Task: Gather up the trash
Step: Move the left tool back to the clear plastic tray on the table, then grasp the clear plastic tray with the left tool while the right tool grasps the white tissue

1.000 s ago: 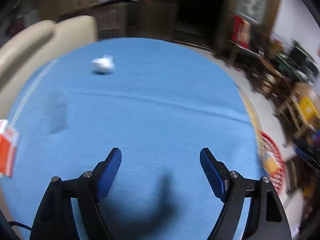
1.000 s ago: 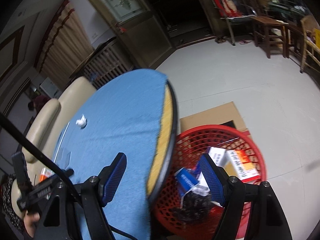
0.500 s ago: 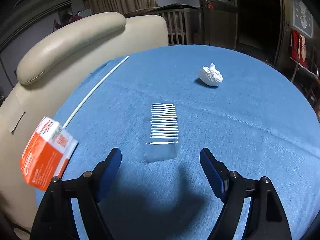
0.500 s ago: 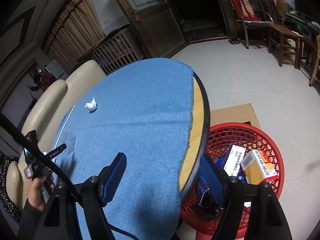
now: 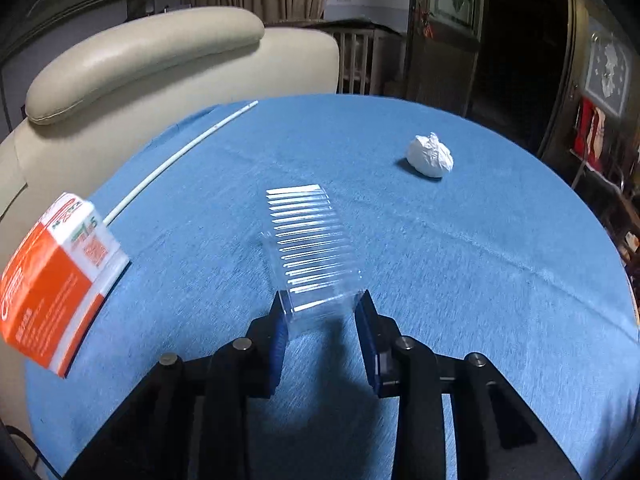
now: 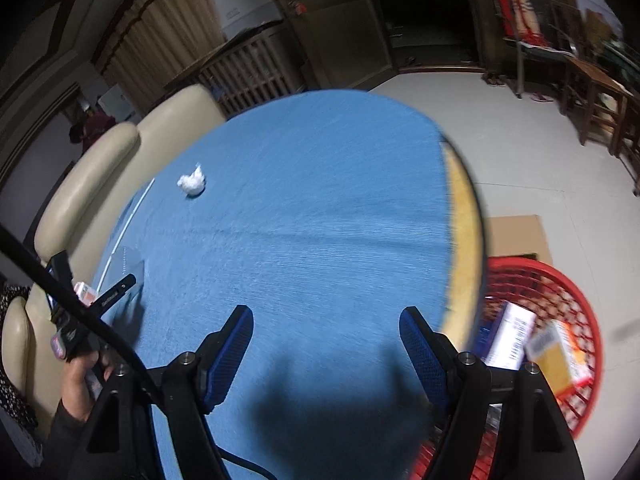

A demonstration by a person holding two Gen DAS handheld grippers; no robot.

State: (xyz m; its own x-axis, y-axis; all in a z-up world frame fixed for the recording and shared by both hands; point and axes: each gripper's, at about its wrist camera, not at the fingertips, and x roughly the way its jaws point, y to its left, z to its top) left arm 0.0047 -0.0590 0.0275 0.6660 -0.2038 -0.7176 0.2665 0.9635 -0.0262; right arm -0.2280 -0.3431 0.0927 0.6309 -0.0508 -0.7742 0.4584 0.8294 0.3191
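The left gripper (image 5: 320,312) has its jaws drawn in against the near end of a clear ribbed plastic tray (image 5: 310,246), one blue pad on each side wall, so the tray is clamped between them while it lies on the blue tablecloth (image 5: 460,280). From the tray, a crumpled white paper ball (image 5: 431,156) sits on the cloth at about 2 o'clock, well apart from it. An orange and white carton (image 5: 52,284) lies at about 9 o'clock near the table's edge, and a thin white stick (image 5: 180,156) runs from beside the carton toward 11 o'clock. A cream leather armchair (image 5: 160,64) stands behind the table on that side. In the right wrist view the right gripper (image 6: 326,344) hangs over the near part of the cloth with its jaws wide apart and nothing between them. From that gripper, a red mesh basket (image 6: 576,300) stands on the floor at about 3 o'clock, below the table's rim, with several boxes (image 6: 510,336) inside; the picture there is blurred. The paper ball (image 6: 192,182) shows at about 11 o'clock, and the person's left hand (image 6: 80,376) grips its tool at about 9 o'clock.
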